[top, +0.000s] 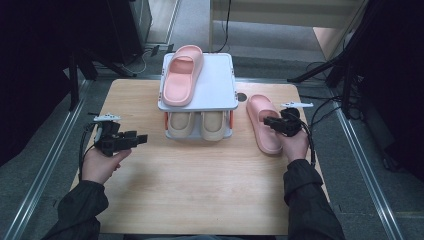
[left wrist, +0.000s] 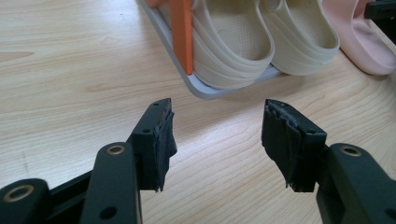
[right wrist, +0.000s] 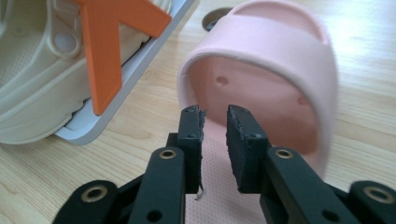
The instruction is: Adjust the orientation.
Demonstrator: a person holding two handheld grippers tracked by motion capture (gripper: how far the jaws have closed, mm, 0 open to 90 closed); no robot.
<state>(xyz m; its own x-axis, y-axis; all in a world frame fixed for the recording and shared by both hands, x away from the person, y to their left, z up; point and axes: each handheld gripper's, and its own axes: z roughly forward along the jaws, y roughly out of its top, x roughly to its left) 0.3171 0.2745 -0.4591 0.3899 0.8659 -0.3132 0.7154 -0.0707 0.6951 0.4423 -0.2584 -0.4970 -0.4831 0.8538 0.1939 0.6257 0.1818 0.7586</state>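
Hovering, right gripper (right wrist: 215,114): jaws narrow, gripping nothing, poised over the heel end of the loose pink foam slide sandal (top: 263,122).
Left gripper (left wrist: 217,119): jaws wide apart, empty, low over the pale wooden bench (top: 200,185), aimed toward the rack.
Loose pink sandal: flat on the bench, just right of the rack, strap away from the person.
Rack: small two-tier white shoe rack with orange struts (top: 220,82); matching second pink slide sandal (top: 181,75) on top, pair of beige slide sandals (top: 197,125) beneath.
Step in hand, judged: reaching for the loose sandal.
Next move, judged: widen, straddle the sandal's edge or strap, close, lift onto the free top half.
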